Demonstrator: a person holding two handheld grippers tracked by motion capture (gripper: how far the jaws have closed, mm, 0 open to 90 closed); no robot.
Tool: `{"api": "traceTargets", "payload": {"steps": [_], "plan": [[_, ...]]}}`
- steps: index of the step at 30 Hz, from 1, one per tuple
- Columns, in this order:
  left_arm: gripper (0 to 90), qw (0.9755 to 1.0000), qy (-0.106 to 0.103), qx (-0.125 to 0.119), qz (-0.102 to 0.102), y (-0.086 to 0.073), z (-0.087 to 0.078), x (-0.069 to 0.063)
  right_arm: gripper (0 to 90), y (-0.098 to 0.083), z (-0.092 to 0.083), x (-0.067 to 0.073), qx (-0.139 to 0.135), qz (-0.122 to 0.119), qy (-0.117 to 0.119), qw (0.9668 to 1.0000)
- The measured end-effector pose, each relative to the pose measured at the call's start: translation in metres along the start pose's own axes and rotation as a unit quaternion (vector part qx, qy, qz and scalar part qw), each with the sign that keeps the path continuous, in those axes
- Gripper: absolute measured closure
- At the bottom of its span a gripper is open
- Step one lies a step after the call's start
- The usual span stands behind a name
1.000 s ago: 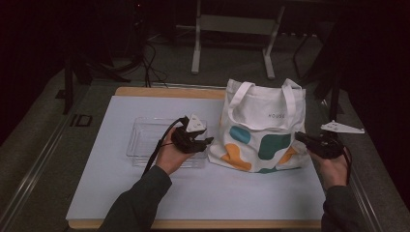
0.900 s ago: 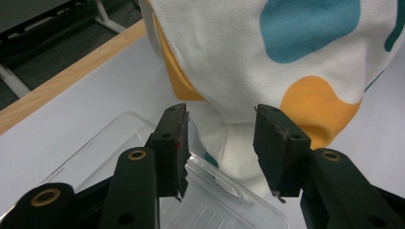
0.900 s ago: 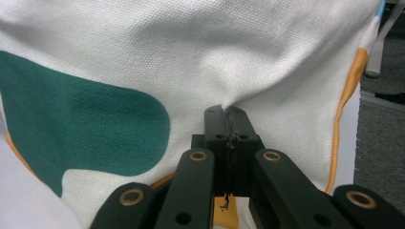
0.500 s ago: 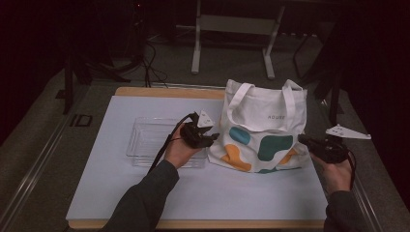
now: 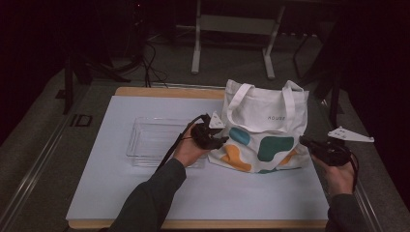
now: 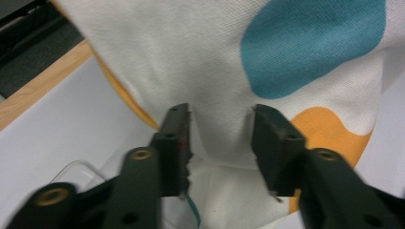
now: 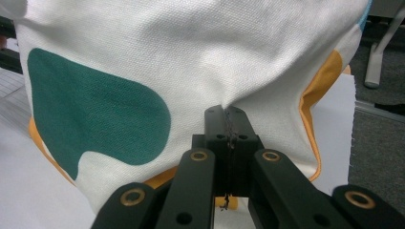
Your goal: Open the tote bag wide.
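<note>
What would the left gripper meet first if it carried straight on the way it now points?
Almost certainly the tote bag. In its own view the left gripper has white fabric bunched between its jaws, which have just been closing, though pad contact is unclear. From above, the left gripper sits at the bag's left lower edge.

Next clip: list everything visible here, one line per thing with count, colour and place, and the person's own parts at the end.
White canvas tote bag with teal and orange blobs: 1, standing at the right of the mat.
Clear plastic tray: 1, transparent, on the mat left of the bag.
White mat: 1, covering the tabletop.
Wooden table: 1, light brown edge showing behind the mat.
Metal stand legs: grey, on the floor behind the table.
Left gripper: 1, black, jaws apart with a fold of bag cloth between them; they have just been closing.
Right gripper: 1, black, pinched shut on the bag's cloth.
Forearms: 2, dark sleeves, entering from the bottom.
</note>
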State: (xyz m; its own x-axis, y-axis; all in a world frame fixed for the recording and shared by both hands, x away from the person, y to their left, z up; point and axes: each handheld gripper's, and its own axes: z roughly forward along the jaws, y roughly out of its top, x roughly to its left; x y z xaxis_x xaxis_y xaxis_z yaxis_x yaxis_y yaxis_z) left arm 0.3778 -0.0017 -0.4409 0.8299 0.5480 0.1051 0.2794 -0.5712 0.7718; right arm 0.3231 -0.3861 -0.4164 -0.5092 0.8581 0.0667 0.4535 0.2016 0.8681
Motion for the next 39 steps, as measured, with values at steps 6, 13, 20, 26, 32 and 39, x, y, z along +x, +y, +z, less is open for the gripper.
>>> {"api": "traceTargets", "payload": {"steps": [6, 13, 20, 26, 32, 39], "plan": [[88.9, 0.9999, 0.013, 0.002, 0.008, 0.004, 0.0, -0.005, 90.0, -0.001, -0.001, 0.001, -0.003, -0.001, -0.002, 1.0], [90.0, 0.9998, 0.004, -0.017, 0.004, 0.002, -0.009, -0.007, 90.0, -0.004, -0.006, 0.002, -0.01, -0.005, -0.001, 0.9999], [90.0, 0.9994, 0.015, -0.018, 0.024, 0.005, -0.019, -0.012, 90.0, -0.008, -0.012, 0.005, -0.018, -0.006, 0.001, 0.9998], [82.3, 0.9995, 0.028, -0.012, -0.013, 0.0, -0.013, 0.009, 90.0, -0.008, -0.014, 0.005, -0.017, -0.008, 0.001, 0.9998], [60.7, 0.9988, 0.035, -0.007, -0.034, 0.004, -0.007, 0.028, 90.0, -0.007, -0.013, 0.004, -0.018, -0.006, 0.003, 0.9998], [50.4, 0.9981, 0.023, -0.025, -0.052, 0.019, 0.003, 0.046, 90.0, -0.008, -0.013, 0.004, -0.02, -0.003, 0.004, 0.9998]]}}
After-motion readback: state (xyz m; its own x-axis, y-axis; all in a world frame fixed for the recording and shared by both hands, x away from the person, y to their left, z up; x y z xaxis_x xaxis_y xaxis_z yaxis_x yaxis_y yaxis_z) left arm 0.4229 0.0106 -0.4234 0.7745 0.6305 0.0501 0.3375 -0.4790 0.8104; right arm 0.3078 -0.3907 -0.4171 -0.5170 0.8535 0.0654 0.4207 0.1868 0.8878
